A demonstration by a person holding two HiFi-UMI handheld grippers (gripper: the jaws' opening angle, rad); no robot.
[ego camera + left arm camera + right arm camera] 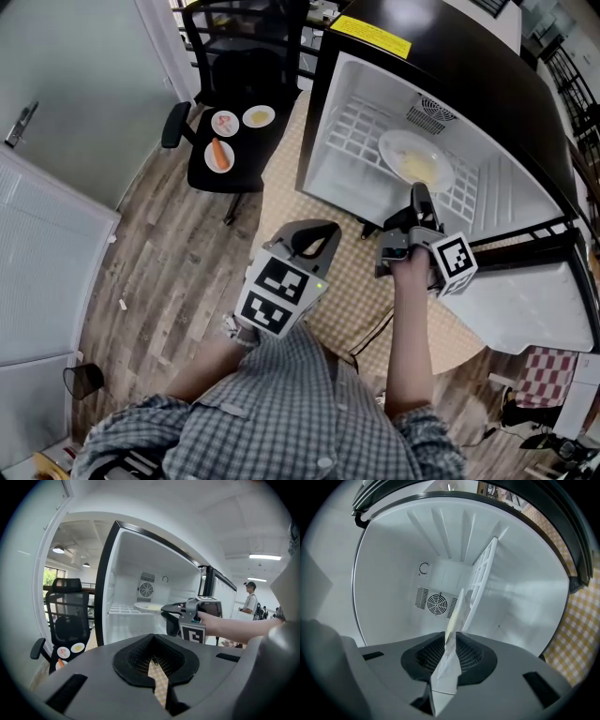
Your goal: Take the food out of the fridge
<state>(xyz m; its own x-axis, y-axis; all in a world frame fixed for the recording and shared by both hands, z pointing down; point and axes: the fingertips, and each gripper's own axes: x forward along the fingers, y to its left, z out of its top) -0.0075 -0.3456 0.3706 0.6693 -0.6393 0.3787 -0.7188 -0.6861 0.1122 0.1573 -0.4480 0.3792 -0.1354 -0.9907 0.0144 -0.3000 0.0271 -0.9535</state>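
So over on the left there's a black office chair with three small plates sitting on its seat, and one of them has something orange on it. Next along is the left gripper, hanging out in front of the fridge over the checkered mat. Its jaws are closed right up with nothing in them, and in the left gripper view you just see a sliver of the mat through the gap at the tips. The fridge is wide open, all white inside, with a wire shelf and a round fan grille on the back wall. The plate sits on that shelf with the yellowish food on it, so the food is inside the fridge. The right gripper reaches in to the plate's near edge, and its own view shows the jaws clamped on the plate's rim. That view is rolled sideways, so the plate shows edge-on. Further right, the fridge door is swung out.
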